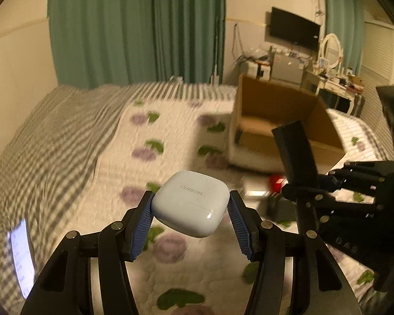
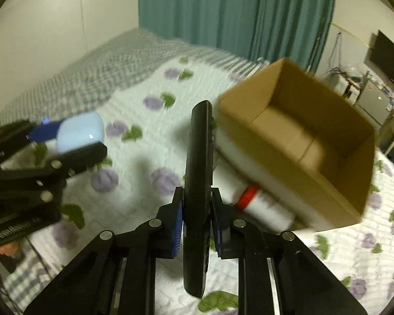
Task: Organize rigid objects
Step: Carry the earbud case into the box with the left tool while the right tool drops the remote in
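Note:
My left gripper is shut on a pale blue-white Huawei earbud case and holds it above the flowered quilt. The case also shows in the right wrist view, held in the left gripper. My right gripper is shut on a long black remote control, held edge-on. In the left wrist view the remote sticks up at the right. An open cardboard box lies on the bed just right of the remote, and shows in the left wrist view.
A white bottle with a red cap lies on the quilt against the box's near side. A striped grey blanket covers the bed's left part. A lit phone screen lies at far left. A cluttered dresser stands behind.

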Available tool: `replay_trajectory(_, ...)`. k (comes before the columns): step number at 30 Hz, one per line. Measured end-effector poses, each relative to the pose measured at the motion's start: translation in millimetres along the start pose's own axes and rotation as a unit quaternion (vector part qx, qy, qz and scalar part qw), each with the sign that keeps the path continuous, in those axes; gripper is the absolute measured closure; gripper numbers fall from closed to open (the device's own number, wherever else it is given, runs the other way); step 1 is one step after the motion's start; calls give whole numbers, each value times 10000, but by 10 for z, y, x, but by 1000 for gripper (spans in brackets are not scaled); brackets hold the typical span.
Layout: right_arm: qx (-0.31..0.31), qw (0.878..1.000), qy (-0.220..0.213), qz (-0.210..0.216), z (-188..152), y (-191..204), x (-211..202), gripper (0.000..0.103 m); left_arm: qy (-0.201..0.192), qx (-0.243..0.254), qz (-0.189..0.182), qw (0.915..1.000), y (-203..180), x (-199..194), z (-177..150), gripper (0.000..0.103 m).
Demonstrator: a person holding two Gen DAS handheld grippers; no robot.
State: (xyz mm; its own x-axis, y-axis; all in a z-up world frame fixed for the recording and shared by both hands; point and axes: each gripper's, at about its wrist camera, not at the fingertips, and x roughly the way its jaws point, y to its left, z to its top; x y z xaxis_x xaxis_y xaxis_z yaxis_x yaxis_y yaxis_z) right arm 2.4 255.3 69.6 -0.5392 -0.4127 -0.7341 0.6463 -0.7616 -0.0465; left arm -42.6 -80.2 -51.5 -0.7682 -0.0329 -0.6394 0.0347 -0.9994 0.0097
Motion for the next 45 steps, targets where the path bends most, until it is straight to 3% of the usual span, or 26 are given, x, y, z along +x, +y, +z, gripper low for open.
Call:
replay_trajectory(9, 456, 9958, -616, -498, 604, -766, -657, 84, -686, 369, -376, 9963, -557, -24, 880, 46)
replay_trajectory(15, 809, 9938, -455, -607, 836, -1271, -506, 84, -816, 563, -595, 9933, -906, 400, 1353, 46)
replay_trajectory(21, 1075, 9924, 54, -594, 661, -1593, 41, 85, -363, 739, -585, 9949, -1163, 1073, 1316, 46)
replay_trajectory(26, 1186, 9909, 247, -583, 550, -1739, 459, 84, -169, 750, -558, 9955, -1180, 1383, 1167, 46)
replay_trajectory(30, 1187, 9907, 261, -607, 472, -1817, 659, 84, -142, 839, -518, 9950, -1215, 1519, 1131, 44)
replay_trajectory(34, 1176, 9907, 73, -685, 475, -1866, 595, 84, -178, 875, -437, 9950, -1146, 1561, 1142, 42)
replay_trajectory(36, 1200, 9900, -60, -736, 499, -1884, 507, 67, -265, 850, -402, 9952, -1123, 1511, 1169, 40)
replay_trajectory(37, 1217, 9893, -155, -788, 511, -1883, 411, 50, -293, 847, -416, 9951, -1119, 1466, 1179, 40)
replay_trajectory(38, 1231, 9883, -272, -857, 516, -1878, 294, 45, -328, 842, -418, 9950, -1107, 1388, 1200, 40)
replay_trajectory(42, 1195, 9870, -493, -953, 533, -1863, -99, 41, -501, 866, -275, 9946, -1053, 1048, 1262, 36)
replay_trajectory(44, 1118, 9859, -635, -1067, 487, -1799, -387, 25, -565, 847, -293, 9944, -1027, 835, 1270, 35)
replay_trajectory(45, 1095, 9857, -672, -1092, 491, -1788, -468, 22, -594, 808, -317, 9944, -1009, 721, 1260, 34)
